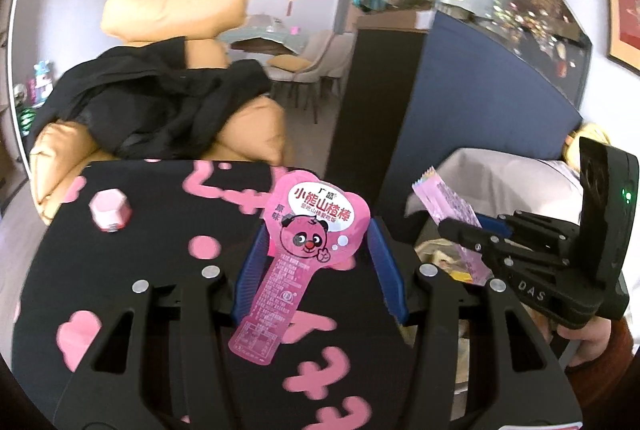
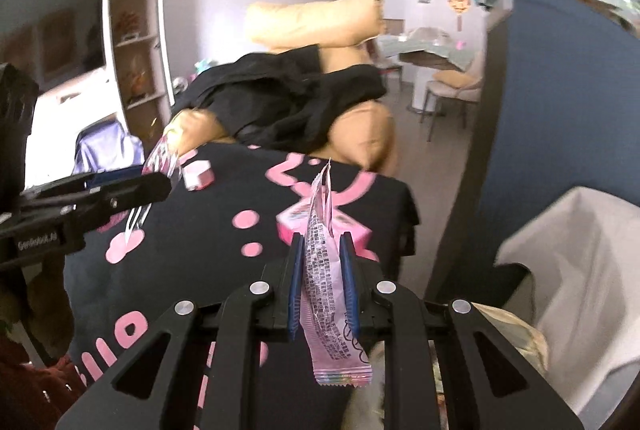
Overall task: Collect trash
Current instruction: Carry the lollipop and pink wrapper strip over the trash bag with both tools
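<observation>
My left gripper is shut on a pink panda-print snack wrapper, with the wrapper's wide head between the blue pads and its long tail hanging toward the camera. It hovers above a black table cloth with pink shapes. In the right wrist view the left gripper shows at the left with that wrapper. My right gripper is shut on a long pink printed wrapper. It hangs beside the table's right edge, near a white-lined trash bin. The left wrist view shows this gripper and its wrapper in front of the bin.
A small pink hexagonal pot and a pink box lie on the table. Behind it is an orange sofa with a black garment. A dark blue cabinet stands to the right. Crumpled rubbish shows in the bin.
</observation>
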Demonstrator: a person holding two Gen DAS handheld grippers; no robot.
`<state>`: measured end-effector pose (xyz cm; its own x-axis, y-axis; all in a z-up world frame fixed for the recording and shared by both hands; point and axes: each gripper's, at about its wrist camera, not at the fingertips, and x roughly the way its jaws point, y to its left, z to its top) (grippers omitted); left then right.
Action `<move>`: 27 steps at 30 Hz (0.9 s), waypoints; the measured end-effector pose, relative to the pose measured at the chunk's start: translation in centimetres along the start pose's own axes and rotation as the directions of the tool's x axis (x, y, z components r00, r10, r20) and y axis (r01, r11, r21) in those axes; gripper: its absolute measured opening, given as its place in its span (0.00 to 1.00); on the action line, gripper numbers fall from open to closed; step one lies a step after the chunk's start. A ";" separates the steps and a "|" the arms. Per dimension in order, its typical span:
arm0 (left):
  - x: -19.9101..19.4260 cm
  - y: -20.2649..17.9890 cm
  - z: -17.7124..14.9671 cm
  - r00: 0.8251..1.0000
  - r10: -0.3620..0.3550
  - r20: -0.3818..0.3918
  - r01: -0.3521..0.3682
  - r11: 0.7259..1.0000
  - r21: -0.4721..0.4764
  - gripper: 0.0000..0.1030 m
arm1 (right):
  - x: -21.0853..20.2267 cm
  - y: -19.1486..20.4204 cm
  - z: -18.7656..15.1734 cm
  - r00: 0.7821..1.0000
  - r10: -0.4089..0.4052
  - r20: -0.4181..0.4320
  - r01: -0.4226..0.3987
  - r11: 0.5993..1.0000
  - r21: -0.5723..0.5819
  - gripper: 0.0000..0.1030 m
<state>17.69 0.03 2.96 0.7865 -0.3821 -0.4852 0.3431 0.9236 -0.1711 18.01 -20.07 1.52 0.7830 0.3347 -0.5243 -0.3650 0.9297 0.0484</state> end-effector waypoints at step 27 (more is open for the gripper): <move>17.0 -16.2 -4.6 0.844 -0.432 -0.318 0.427 0.900 -0.089 0.56 | -7.9 -15.8 -6.3 0.958 -0.286 0.013 0.275 0.932 0.234 0.18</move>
<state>23.11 -21.22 -6.47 0.3523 -0.7112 -0.6083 0.5987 0.6709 -0.4376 14.43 -38.36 -0.46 0.8614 0.0567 -0.5047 -0.0069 0.9950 0.1000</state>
